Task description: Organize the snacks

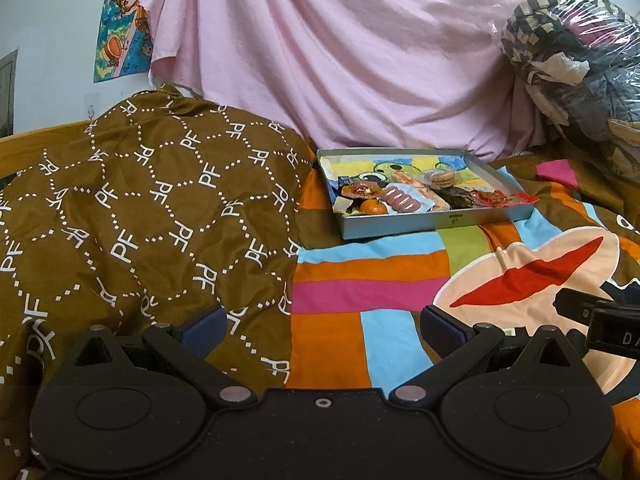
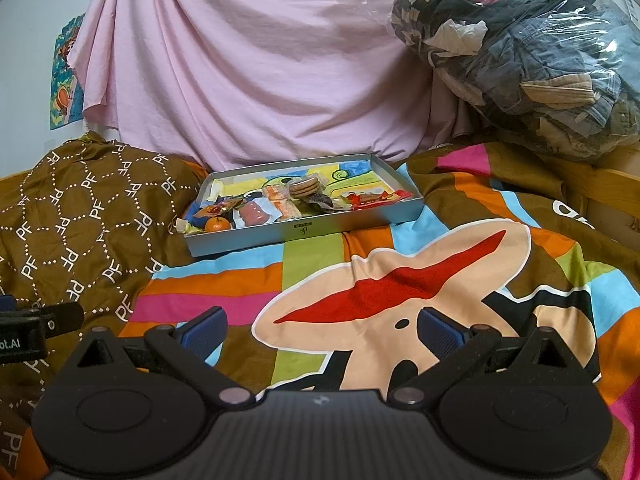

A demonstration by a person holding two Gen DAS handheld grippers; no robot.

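A shallow grey tray [image 1: 436, 222] [image 2: 304, 232] sits on the colourful bedspread, far ahead of both grippers. It holds several snacks: a small orange [image 1: 374, 207] [image 2: 217, 224], a pack of pink sausages [image 1: 401, 201] [image 2: 253, 214], a stack of round biscuits [image 1: 440, 179] [image 2: 305, 187], and red wrappers [image 1: 506, 198] [image 2: 374, 198]. My left gripper [image 1: 324, 330] is open and empty, low over the bed. My right gripper [image 2: 320, 330] is open and empty, also low over the bed.
A brown patterned quilt [image 1: 132, 216] [image 2: 80, 216] is bunched at the left. A pink sheet [image 1: 340, 52] [image 2: 248, 64] hangs behind the tray. A clear bag of clothes [image 1: 576, 52] [image 2: 520, 48] lies at the back right. The other gripper shows at each view's edge.
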